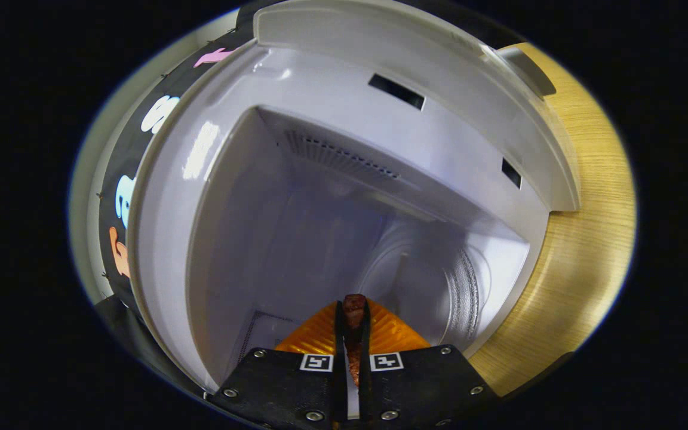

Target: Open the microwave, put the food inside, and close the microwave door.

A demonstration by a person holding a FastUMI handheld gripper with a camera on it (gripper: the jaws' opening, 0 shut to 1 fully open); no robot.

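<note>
The white microwave (439, 119) stands open and its cavity (296, 239) lies straight ahead of me, seen tilted. A glass turntable (439, 280) sits on the cavity floor beyond my fingers. My gripper (353, 322) is shut on a thin reddish-brown piece of food (354, 310), which pokes out between the fingertips at the cavity mouth. The food hangs just in front of the turntable.
The microwave rests on a light wooden tabletop (589, 239). The booth's black cloth wall (135, 149) runs behind and beside the oven. Vent slots (344, 158) line one inner wall, and two latch holes (396, 91) sit in the front frame.
</note>
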